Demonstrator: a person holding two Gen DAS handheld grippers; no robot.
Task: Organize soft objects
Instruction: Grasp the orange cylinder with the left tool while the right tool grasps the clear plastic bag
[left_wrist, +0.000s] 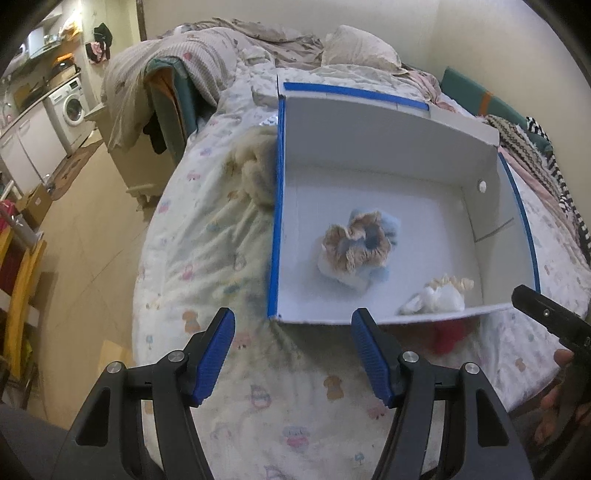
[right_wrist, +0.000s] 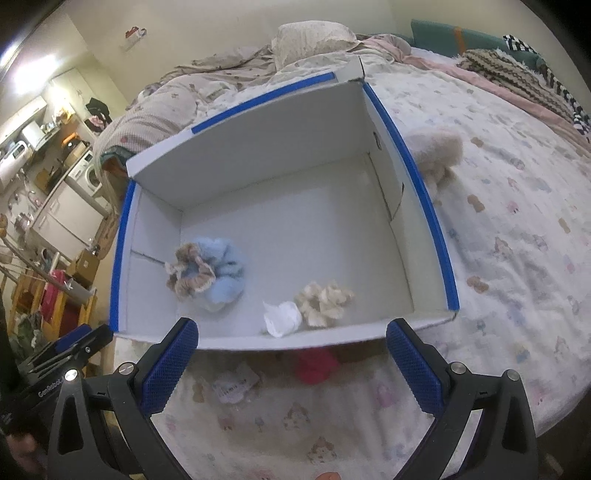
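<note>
Lying nearest: red soft item (right_wrist: 314, 363) just outside the box (right_wrist: 424, 206) near wall, ahead between the fingers.
Nearer arm: right gripper (right_wrist: 291, 363) (spread, empty).
Left gripper (left_wrist: 293, 356): spread, empty, further left.

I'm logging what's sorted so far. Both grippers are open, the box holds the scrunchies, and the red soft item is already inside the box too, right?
Not quite: the red soft item lies on the bedspread outside the box, by its near wall, as the right wrist view shows. The rest stands: left gripper and right gripper are open, and the scrunchies are inside.

Black left gripper (left_wrist: 293, 356) frame, silver screws, ribbed blue jaws.
</note>
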